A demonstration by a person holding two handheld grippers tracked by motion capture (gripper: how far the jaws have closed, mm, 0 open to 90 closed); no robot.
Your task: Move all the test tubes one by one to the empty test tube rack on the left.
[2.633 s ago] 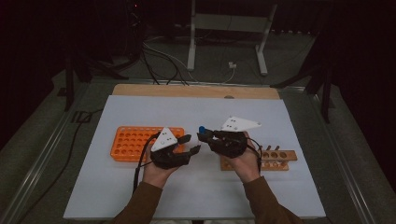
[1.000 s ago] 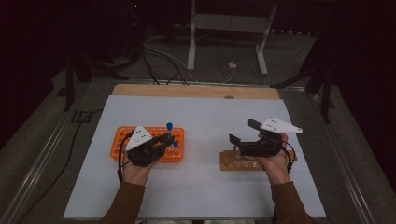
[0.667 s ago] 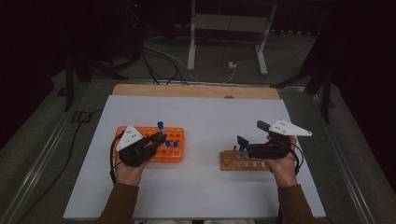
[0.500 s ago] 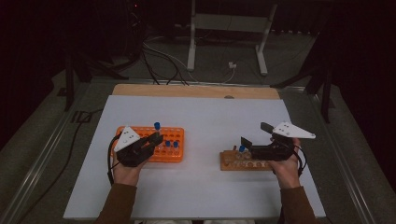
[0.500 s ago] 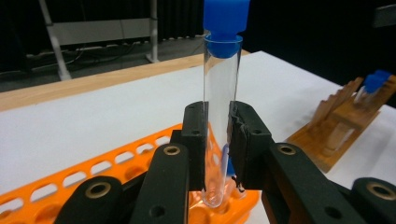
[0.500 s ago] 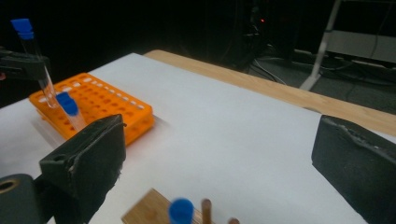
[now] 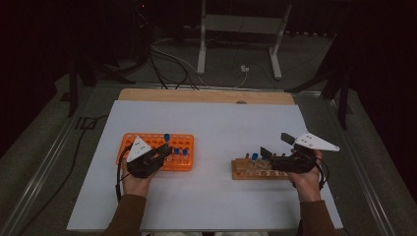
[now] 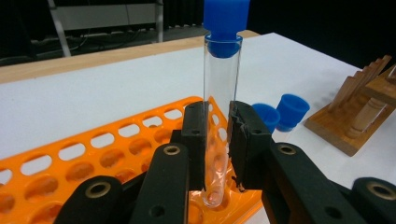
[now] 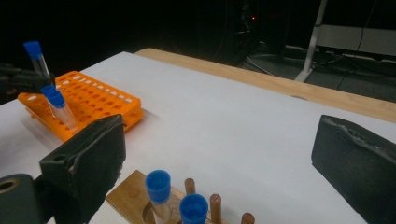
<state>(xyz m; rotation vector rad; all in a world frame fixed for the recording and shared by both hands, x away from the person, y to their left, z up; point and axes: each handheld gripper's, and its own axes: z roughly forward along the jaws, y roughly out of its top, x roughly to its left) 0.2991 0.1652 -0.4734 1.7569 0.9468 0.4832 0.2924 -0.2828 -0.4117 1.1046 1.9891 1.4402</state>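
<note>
The room beyond is dark, cables trailing over the grey floor [image 7: 216, 64]. A white table [image 7: 221, 123] carries an orange rack [image 7: 179, 147] beneath the left gripper [image 8: 217, 140], whose fingers clamp a blue-capped tube [image 8: 222, 93] upright. The right gripper [image 9: 219, 158] gapes wide over a wooden rack [image 7: 246, 172].

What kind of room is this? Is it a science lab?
Probably a lab-style test bench: clear test tubes with blue caps, an orange tube rack and a wooden rack sit on a white table.
</note>
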